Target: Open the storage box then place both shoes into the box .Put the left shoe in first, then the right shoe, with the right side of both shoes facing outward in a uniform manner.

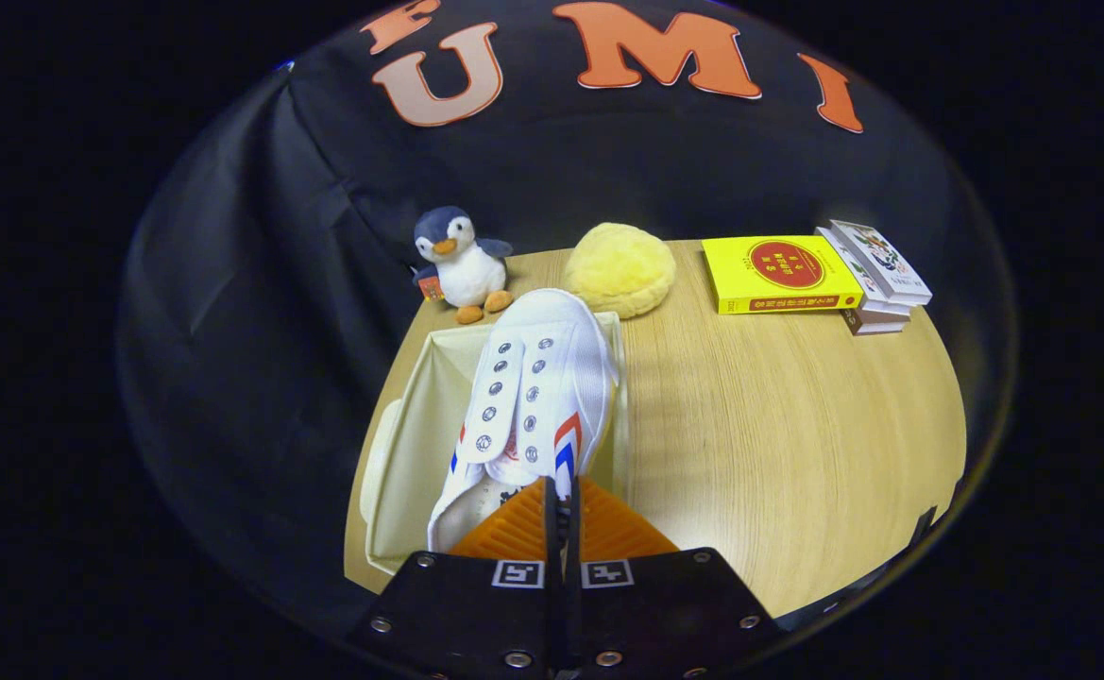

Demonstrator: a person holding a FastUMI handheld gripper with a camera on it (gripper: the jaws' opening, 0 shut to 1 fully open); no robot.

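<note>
A white canvas shoe (pixel 531 397) with metal eyelets and red and blue stripes on its side hangs over the open cream storage box (pixel 410 425), toe pointing away from me. My gripper (pixel 561 491) is shut on the shoe at its heel-side collar, the two fingers pressed almost together on the thin edge. The box stands on the wooden table (pixel 778 425) with its mouth up; its pale inner walls show to the left of the shoe. The shoe hides the box's right part.
A plush penguin (pixel 462 264) and a yellow fluffy cushion (pixel 619 269) sit just beyond the box. A stack of books (pixel 811 276) lies at the far right of the table. Black cloth walls close in behind and to the left.
</note>
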